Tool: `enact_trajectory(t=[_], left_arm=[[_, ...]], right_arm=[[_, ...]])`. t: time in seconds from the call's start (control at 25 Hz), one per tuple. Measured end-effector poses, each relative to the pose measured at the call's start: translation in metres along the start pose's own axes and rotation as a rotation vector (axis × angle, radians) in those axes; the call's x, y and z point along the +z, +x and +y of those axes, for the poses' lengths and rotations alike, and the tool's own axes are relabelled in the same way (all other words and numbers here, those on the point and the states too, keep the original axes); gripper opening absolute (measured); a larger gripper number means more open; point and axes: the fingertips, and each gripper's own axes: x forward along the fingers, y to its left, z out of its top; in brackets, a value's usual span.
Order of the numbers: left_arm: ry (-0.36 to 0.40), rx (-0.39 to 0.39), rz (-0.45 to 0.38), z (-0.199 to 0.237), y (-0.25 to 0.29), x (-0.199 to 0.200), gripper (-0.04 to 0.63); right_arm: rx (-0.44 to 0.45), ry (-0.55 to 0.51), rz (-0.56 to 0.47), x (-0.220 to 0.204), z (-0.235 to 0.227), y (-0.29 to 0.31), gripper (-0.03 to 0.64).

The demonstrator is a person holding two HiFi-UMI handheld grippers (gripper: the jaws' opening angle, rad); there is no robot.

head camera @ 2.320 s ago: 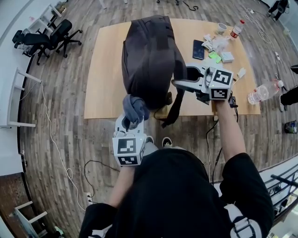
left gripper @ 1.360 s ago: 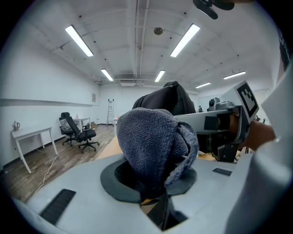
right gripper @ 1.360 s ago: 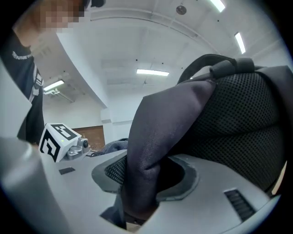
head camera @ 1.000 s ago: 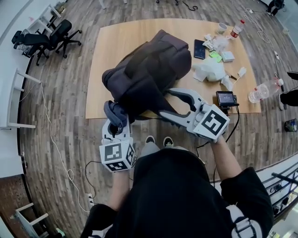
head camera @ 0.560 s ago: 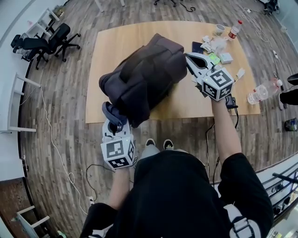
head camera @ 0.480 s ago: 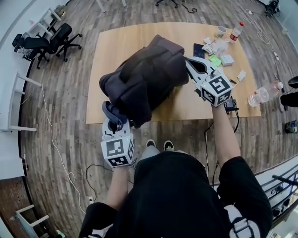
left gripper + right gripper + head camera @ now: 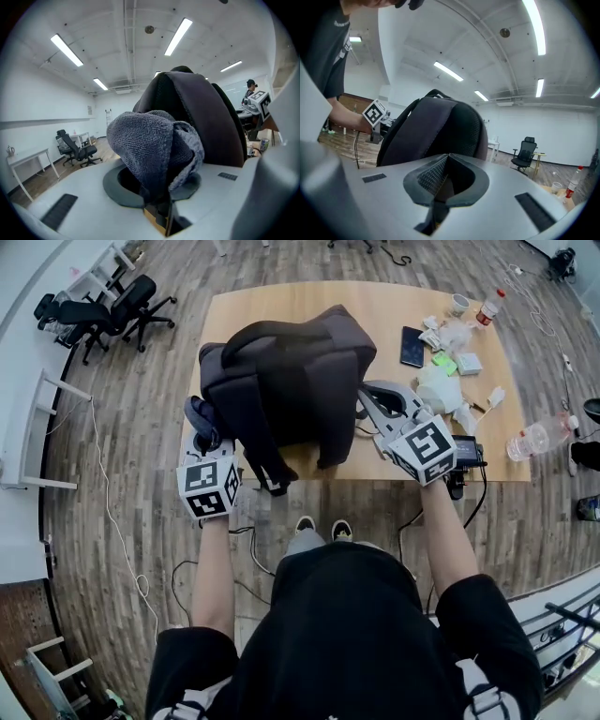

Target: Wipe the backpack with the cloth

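Observation:
A dark backpack (image 7: 291, 371) stands on the wooden table (image 7: 394, 442), its straps hanging over the near edge toward me. My left gripper (image 7: 203, 434) is at the backpack's left side, shut on a bunched grey cloth (image 7: 200, 414). In the left gripper view the cloth (image 7: 150, 145) fills the jaws of that gripper (image 7: 157, 183), with the backpack (image 7: 206, 117) right behind it. My right gripper (image 7: 366, 397) sits against the backpack's right side, shut. In the right gripper view its jaws (image 7: 447, 157) meet, nothing clearly between them, the backpack (image 7: 436, 126) just beyond.
A phone (image 7: 412, 346), crumpled white wrappers (image 7: 441, 385), a cup (image 7: 457, 304) and a small device (image 7: 466, 451) lie on the table's right part. A plastic bottle (image 7: 537, 439) lies on the floor at right. Office chairs (image 7: 94, 315) stand far left.
The backpack has been turned from lying slantwise to standing with its straps toward me. My left gripper moved left and up beside it with the cloth. The right gripper closed and came nearer.

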Motion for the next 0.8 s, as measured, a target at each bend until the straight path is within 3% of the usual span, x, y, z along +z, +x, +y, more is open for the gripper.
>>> enact_trajectory(t=[0.12, 0.2, 0.32, 0.48, 0.64, 0.8], left_arm=[[-0.043, -0.005, -0.006, 0.0, -0.024, 0.003, 0.098], [-0.072, -0.018, -0.032, -0.006, -0.048, 0.015, 0.098], [-0.09, -0.04, -0.103, -0.021, -0.085, 0.048, 0.098], [-0.073, -0.166, -0.182, -0.057, -0.102, 0.102, 0.098], [0.0, -0.214, -0.07, -0.073, -0.077, 0.104, 0.098], [-0.007, -0.197, -0.003, -0.075, -0.064, 0.09, 0.098]], right_arm=[[-0.077, 0.064, -0.075, 0.012, -0.008, -0.034, 0.009], [-0.077, 0.09, -0.141, 0.028, -0.005, -0.054, 0.009], [-0.012, 0.099, -0.22, 0.061, 0.022, -0.066, 0.009], [0.124, 0.079, -0.286, 0.083, 0.071, -0.059, 0.009], [0.186, 0.08, -0.286, 0.088, 0.103, -0.045, 0.009], [0.203, 0.084, -0.266, 0.084, 0.11, -0.046, 0.009]])
